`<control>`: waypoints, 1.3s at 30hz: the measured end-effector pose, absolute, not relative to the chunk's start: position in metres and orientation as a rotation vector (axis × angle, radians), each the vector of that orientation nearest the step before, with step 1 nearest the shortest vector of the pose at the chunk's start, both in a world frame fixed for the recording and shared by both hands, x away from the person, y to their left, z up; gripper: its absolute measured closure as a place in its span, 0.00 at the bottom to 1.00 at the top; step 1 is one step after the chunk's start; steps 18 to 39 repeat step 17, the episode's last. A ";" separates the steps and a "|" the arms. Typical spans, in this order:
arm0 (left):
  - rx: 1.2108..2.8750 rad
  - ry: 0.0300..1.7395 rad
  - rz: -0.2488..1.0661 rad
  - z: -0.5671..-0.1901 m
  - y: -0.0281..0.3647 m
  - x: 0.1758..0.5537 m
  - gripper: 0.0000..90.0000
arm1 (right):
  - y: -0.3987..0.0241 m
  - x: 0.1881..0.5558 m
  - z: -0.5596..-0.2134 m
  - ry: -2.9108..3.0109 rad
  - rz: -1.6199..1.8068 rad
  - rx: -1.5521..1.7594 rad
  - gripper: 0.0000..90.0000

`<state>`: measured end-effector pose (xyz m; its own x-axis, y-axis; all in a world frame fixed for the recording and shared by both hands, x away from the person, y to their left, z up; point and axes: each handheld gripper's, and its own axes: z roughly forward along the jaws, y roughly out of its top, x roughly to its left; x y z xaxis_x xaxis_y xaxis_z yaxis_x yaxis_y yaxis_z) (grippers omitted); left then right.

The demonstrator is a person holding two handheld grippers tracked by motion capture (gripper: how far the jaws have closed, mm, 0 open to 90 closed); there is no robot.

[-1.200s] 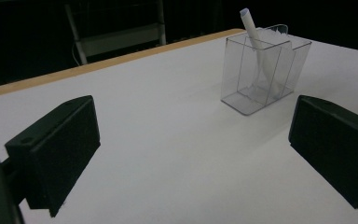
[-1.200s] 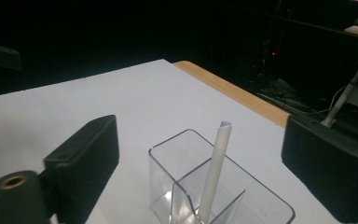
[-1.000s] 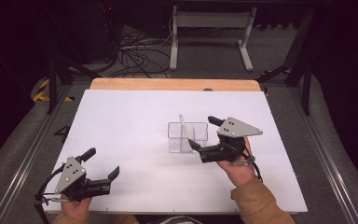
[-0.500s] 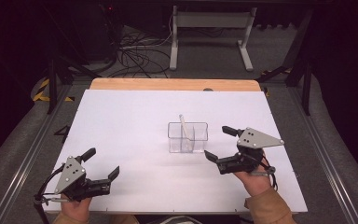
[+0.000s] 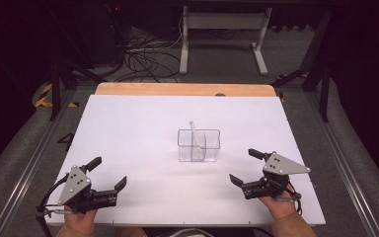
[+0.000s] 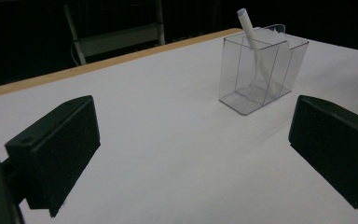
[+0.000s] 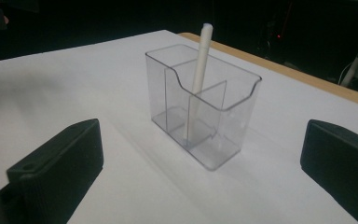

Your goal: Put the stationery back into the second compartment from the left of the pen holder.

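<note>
the wide white-topped bench (image 5: 143, 128) with its pale wooden far edge carries one landmark, a clear plastic two-compartment holder (image 5: 199, 145) standing upright near its middle. in that holder a slim white pen-like stick (image 5: 195, 138) already leans, its foot down in one compartment beside the divider and its top poking above the rim. so the placing looks done, and i judge little is left beyond parking the tools. the right tongs (image 5: 249, 168) rest near the holder's right front, jaws apart and empty; the left tongs (image 5: 109, 174) lie well apart from the holder to its left front, also spread and holding nothing.
</note>
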<state>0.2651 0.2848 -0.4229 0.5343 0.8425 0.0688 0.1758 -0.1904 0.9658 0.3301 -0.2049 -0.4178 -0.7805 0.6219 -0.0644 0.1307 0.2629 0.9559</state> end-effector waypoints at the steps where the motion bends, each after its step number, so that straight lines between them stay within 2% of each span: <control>1: 1.686 0.866 0.763 -0.423 0.285 0.265 0.03 | -0.208 0.329 -0.421 2.103 1.531 0.685 0.00; 10: 1.693 0.879 0.759 -0.426 0.288 0.263 0.03 | -0.221 0.325 -0.450 2.117 1.499 0.728 0.00; 39: 1.709 0.870 0.776 -0.427 0.288 0.262 0.03 | -0.220 0.324 -0.450 2.114 1.537 0.717 0.01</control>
